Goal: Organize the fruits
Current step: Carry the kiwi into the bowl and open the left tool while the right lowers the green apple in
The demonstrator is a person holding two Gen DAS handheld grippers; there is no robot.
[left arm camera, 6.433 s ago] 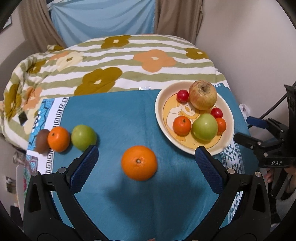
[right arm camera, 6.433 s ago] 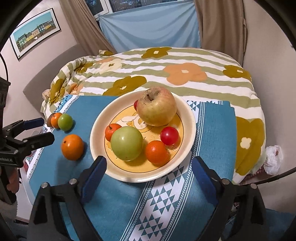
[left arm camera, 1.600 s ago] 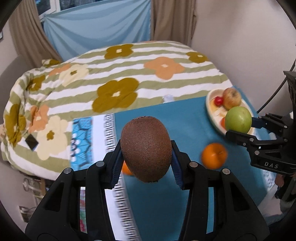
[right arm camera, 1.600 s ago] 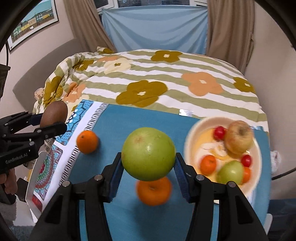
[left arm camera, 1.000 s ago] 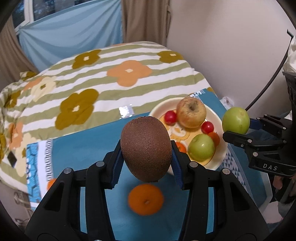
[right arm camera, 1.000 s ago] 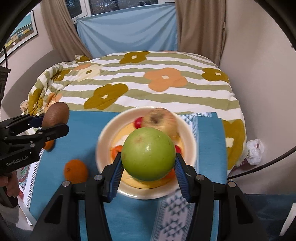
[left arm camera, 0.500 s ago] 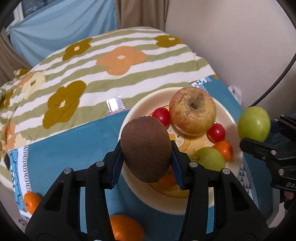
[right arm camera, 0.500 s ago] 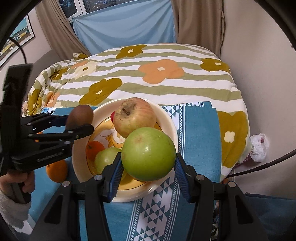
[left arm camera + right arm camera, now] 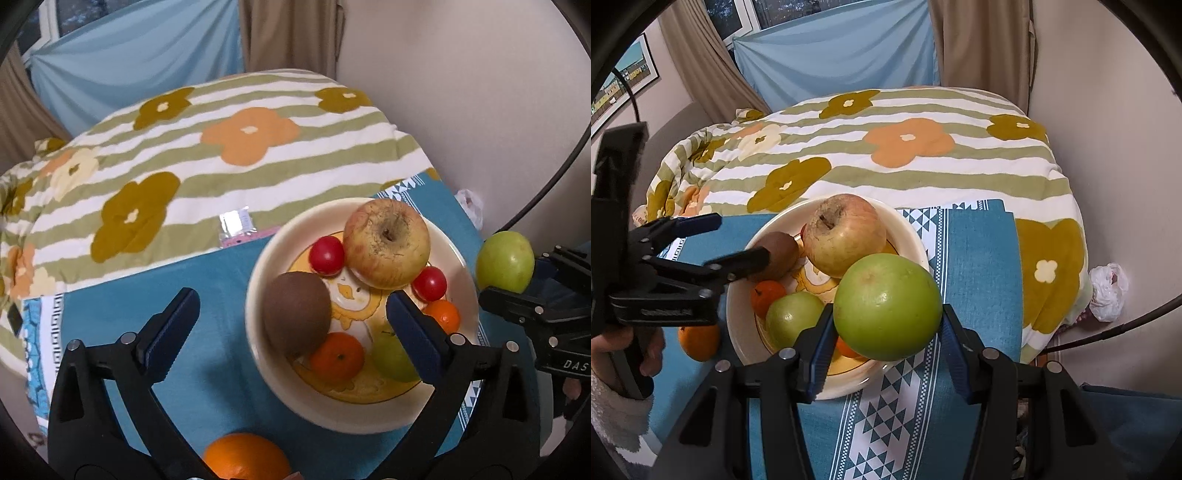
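Left gripper [image 9: 291, 314]: jaws opening, spread wide, both pads clear of the kiwi [image 9: 296, 312], which lies between them on the left side of the plate [image 9: 255, 332]. Kiwi touching the plate's inner wall, just beside a small orange [image 9: 337, 355] and a cherry tomato [image 9: 326, 255]. Half a second ago clamped in the same jaws above the plate; now released and resting in it.

Right gripper [image 9: 886, 350]: jaws part-way closed, pads pressed on both sides of a green apple [image 9: 887, 306], gripped over the plate's near right rim. Same grip as before, no change in width.

Also in the plate: a large yellow-red apple [image 9: 386, 243] at the far side, a second green apple [image 9: 391, 356] at the near side, another tomato [image 9: 429, 283] and a second small orange [image 9: 443, 314] toward the right rim. Plate standing at the far right corner of the blue cloth [image 9: 147, 332]. One big orange [image 9: 245, 458] left on the cloth at its near edge, apart from the plate. Hand [image 9: 631, 350] in a white sleeve on the left gripper's handle.
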